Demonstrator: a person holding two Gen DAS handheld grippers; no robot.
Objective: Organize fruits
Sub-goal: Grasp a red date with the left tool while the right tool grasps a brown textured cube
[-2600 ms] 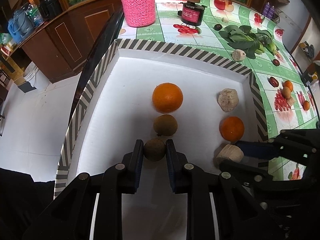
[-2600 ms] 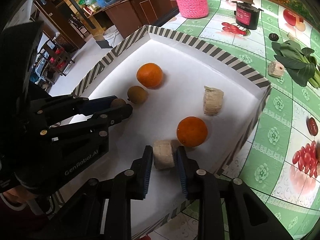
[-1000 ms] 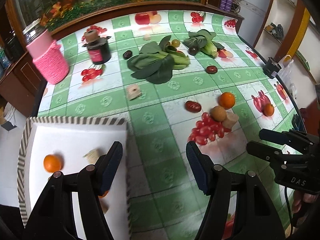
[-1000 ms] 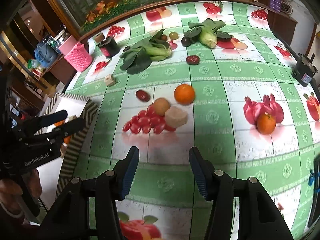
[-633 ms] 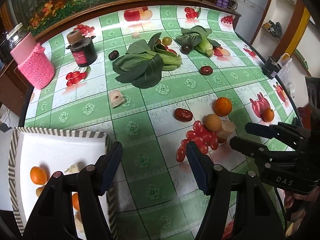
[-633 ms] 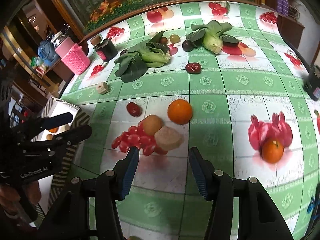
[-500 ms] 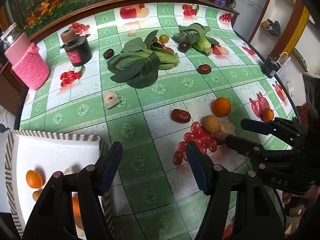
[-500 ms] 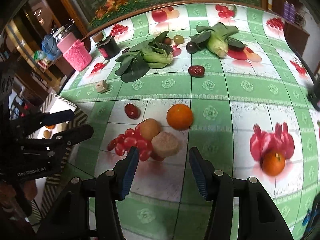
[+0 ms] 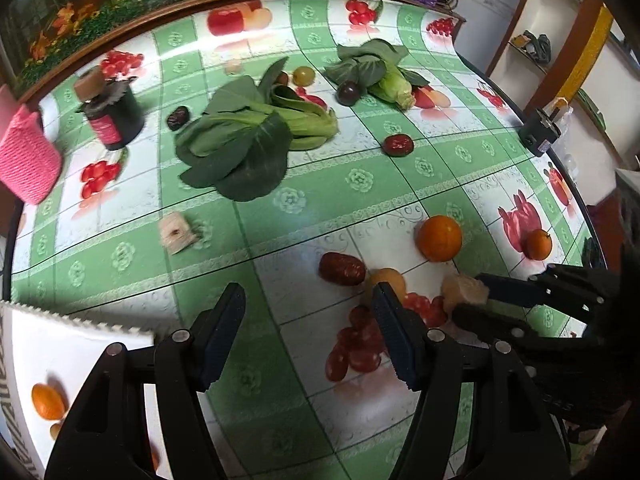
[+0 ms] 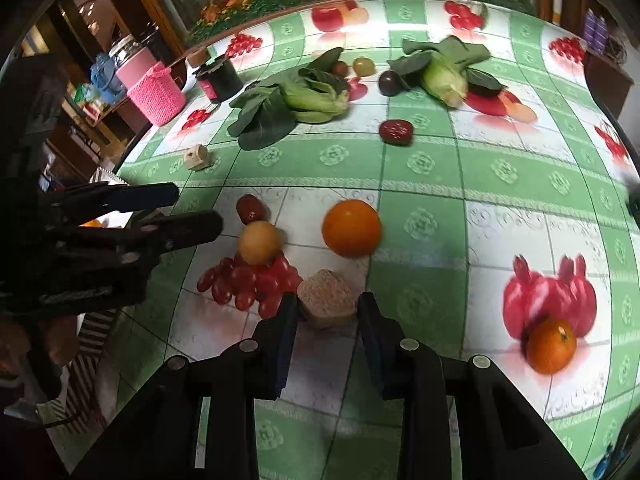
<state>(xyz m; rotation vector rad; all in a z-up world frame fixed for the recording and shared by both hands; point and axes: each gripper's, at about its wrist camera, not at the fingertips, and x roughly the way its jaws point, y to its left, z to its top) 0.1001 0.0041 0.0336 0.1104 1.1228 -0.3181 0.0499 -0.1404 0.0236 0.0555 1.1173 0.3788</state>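
Our right gripper (image 10: 326, 314) is closing around the beige chunk (image 10: 327, 298) at lower centre, pads not yet pressing. It could squirt out, or nudge the orange (image 10: 351, 227) just above. Our left gripper (image 9: 308, 328) hangs apart and empty beside the yellow fruit (image 9: 387, 279).

My table (image 10: 500, 168) wears a green-checked cloth printed with fruit. Just ahead of my right claw (image 10: 326, 312) lies a beige chunk (image 10: 327, 298); beyond it an orange (image 10: 351, 227), a yellow fruit (image 10: 259, 242) and a red date (image 10: 250, 208). Farther off lie leafy greens (image 10: 296, 100) and corn (image 10: 444, 76). Beside my left claw (image 9: 308, 330) sits a white tray (image 9: 60, 344).
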